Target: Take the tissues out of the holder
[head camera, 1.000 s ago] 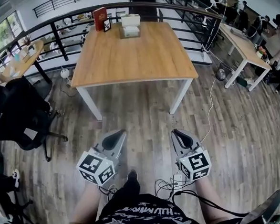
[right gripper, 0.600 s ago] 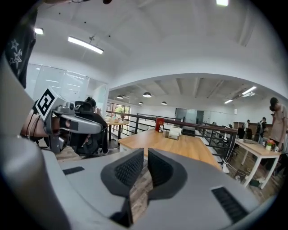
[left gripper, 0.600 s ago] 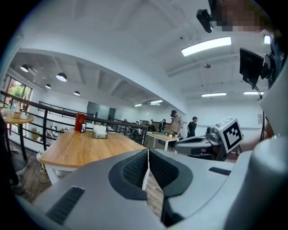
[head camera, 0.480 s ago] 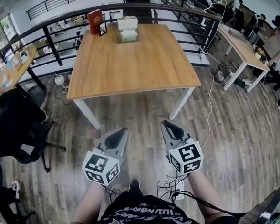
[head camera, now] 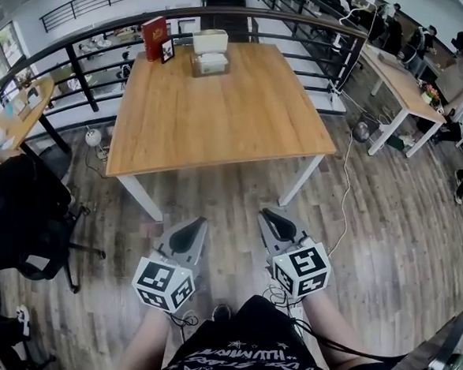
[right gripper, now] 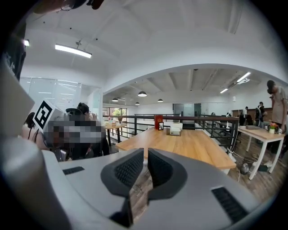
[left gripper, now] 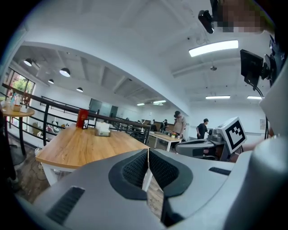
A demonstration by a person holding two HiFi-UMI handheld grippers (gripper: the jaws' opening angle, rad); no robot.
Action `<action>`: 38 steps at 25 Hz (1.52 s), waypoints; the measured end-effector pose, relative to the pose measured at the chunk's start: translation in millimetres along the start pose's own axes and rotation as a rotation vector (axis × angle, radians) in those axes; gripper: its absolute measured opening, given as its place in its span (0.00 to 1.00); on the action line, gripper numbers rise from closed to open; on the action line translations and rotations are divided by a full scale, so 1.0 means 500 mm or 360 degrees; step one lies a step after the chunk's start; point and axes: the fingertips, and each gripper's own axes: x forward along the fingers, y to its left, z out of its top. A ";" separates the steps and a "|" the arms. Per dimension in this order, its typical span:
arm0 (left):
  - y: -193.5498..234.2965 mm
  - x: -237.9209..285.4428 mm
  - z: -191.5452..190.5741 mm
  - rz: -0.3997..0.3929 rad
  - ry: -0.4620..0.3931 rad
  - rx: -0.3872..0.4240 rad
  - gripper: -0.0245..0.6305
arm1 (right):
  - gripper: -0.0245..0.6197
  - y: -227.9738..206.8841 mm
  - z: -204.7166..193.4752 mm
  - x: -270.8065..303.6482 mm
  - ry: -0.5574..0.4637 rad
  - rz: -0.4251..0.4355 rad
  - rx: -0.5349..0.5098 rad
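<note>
The left gripper (head camera: 190, 229) and the right gripper (head camera: 272, 221) are both closed and empty, near the bench (head camera: 220, 116), and the tissues (head camera: 211, 39) sit in the holder (head camera: 211, 63) at the bench's far edge.

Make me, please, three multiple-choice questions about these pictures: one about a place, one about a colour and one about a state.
1. Where on the table does the tissue holder stand?
A. At the near edge
B. In the middle
C. At the far edge

2. What colour is the upright box beside the holder?
A. Green
B. Red
C. Blue

3. How are the left claw and the right claw?
A. Both shut, holding nothing
B. Both wide open
C. The left one shut on a tissue

Answers:
1 C: the head view shows the holder at the edge farthest from the person.
2 B: the box is plainly red in the head view.
3 A: each gripper view shows the pads closed together with nothing between them.
</note>
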 end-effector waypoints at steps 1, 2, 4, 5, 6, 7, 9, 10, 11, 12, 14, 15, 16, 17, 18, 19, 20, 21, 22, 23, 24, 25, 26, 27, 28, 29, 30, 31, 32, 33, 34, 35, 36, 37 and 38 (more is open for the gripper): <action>0.002 0.011 -0.003 0.0005 0.0006 -0.0007 0.07 | 0.10 -0.011 0.000 0.005 0.0001 0.0006 0.0002; 0.003 0.025 -0.007 0.0013 0.0015 -0.0012 0.07 | 0.10 -0.026 -0.001 0.012 0.0000 0.0011 0.0001; 0.010 0.060 -0.013 0.0034 0.0040 -0.0017 0.07 | 0.10 -0.064 0.000 0.032 -0.0008 0.0022 0.0004; 0.015 0.080 -0.013 0.0046 0.0052 -0.0016 0.07 | 0.10 -0.085 0.001 0.046 -0.0012 0.0031 0.0009; 0.021 0.102 -0.010 0.0060 0.0060 -0.0013 0.07 | 0.10 -0.106 0.002 0.062 -0.0015 0.0042 0.0016; 0.027 0.125 -0.003 0.0074 0.0063 -0.0007 0.07 | 0.10 -0.129 0.005 0.080 -0.0014 0.0056 0.0023; 0.038 0.173 0.015 0.0103 0.0061 0.0001 0.07 | 0.10 -0.176 0.013 0.115 -0.0008 0.0091 0.0031; 0.041 0.198 0.024 0.0114 0.0058 0.0000 0.07 | 0.10 -0.201 0.018 0.130 -0.0007 0.0112 0.0025; 0.045 0.225 0.031 0.0124 0.0054 0.0001 0.07 | 0.10 -0.226 0.024 0.145 -0.0007 0.0135 0.0014; 0.049 0.253 0.038 0.0137 0.0051 0.0005 0.07 | 0.10 -0.252 0.029 0.161 -0.0006 0.0155 0.0002; 0.060 0.307 0.051 0.0175 0.0046 0.0017 0.07 | 0.10 -0.302 0.036 0.192 -0.0003 0.0187 0.0000; 0.065 0.331 0.057 0.0190 0.0043 0.0019 0.07 | 0.10 -0.324 0.039 0.206 -0.0003 0.0199 0.0010; 0.069 0.355 0.063 0.0198 0.0041 0.0018 0.07 | 0.10 -0.345 0.041 0.219 -0.0003 0.0210 0.0019; 0.070 0.378 0.069 0.0199 0.0039 0.0017 0.07 | 0.10 -0.364 0.045 0.230 -0.0005 0.0221 0.0022; 0.071 0.400 0.075 0.0197 0.0040 0.0022 0.07 | 0.10 -0.382 0.049 0.241 -0.0007 0.0232 0.0020; 0.071 0.422 0.082 0.0197 0.0043 0.0033 0.07 | 0.10 -0.400 0.054 0.251 -0.0009 0.0242 0.0017; 0.073 0.443 0.090 0.0200 0.0045 0.0045 0.07 | 0.10 -0.418 0.059 0.261 -0.0012 0.0252 0.0017; 0.074 0.462 0.098 0.0205 0.0044 0.0054 0.07 | 0.10 -0.435 0.064 0.271 -0.0015 0.0262 0.0021; 0.075 0.481 0.105 0.0211 0.0040 0.0059 0.07 | 0.10 -0.453 0.070 0.280 -0.0019 0.0271 0.0026; 0.077 0.498 0.112 0.0218 0.0035 0.0061 0.07 | 0.10 -0.470 0.075 0.288 -0.0026 0.0281 0.0032; 0.079 0.514 0.116 0.0226 0.0031 0.0062 0.07 | 0.10 -0.485 0.080 0.296 -0.0034 0.0293 0.0037; 0.082 0.530 0.118 0.0235 0.0027 0.0062 0.07 | 0.10 -0.500 0.084 0.304 -0.0042 0.0304 0.0040; 0.085 0.544 0.119 0.0244 0.0026 0.0060 0.07 | 0.10 -0.513 0.085 0.313 -0.0047 0.0313 0.0039; 0.089 0.558 0.118 0.0253 0.0025 0.0055 0.07 | 0.10 -0.527 0.085 0.323 -0.0048 0.0320 0.0037; 0.092 0.571 0.117 0.0263 0.0023 0.0049 0.07 | 0.10 -0.540 0.084 0.332 -0.0046 0.0325 0.0036; 0.095 0.583 0.117 0.0272 0.0022 0.0042 0.07 | 0.10 -0.552 0.083 0.340 -0.0043 0.0329 0.0037; 0.096 0.595 0.117 0.0280 0.0021 0.0035 0.07 | 0.10 -0.564 0.083 0.348 -0.0042 0.0334 0.0040; 0.097 0.607 0.118 0.0286 0.0023 0.0032 0.07 | 0.10 -0.576 0.084 0.355 -0.0043 0.0340 0.0044; 0.097 0.618 0.118 0.0290 0.0029 0.0033 0.07 | 0.10 -0.586 0.086 0.361 -0.0044 0.0347 0.0047; 0.099 0.628 0.118 0.0293 0.0038 0.0039 0.07 | 0.10 -0.594 0.089 0.368 -0.0045 0.0354 0.0048; 0.102 0.636 0.118 0.0299 0.0049 0.0049 0.07 | 0.10 -0.600 0.091 0.375 -0.0046 0.0360 0.0047; 0.107 0.642 0.117 0.0307 0.0057 0.0057 0.07 | 0.10 -0.606 0.094 0.383 -0.0048 0.0364 0.0048; 0.113 0.647 0.118 0.0316 0.0060 0.0058 0.07 | 0.10 -0.611 0.096 0.391 -0.0049 0.0367 0.0050; 0.120 0.651 0.119 0.0324 0.0057 0.0052 0.07 | 0.10 -0.616 0.097 0.399 -0.0049 0.0368 0.0054; 0.127 0.655 0.121 0.0331 0.0051 0.0044 0.07 | 0.10 -0.621 0.098 0.408 -0.0046 0.0369 0.0059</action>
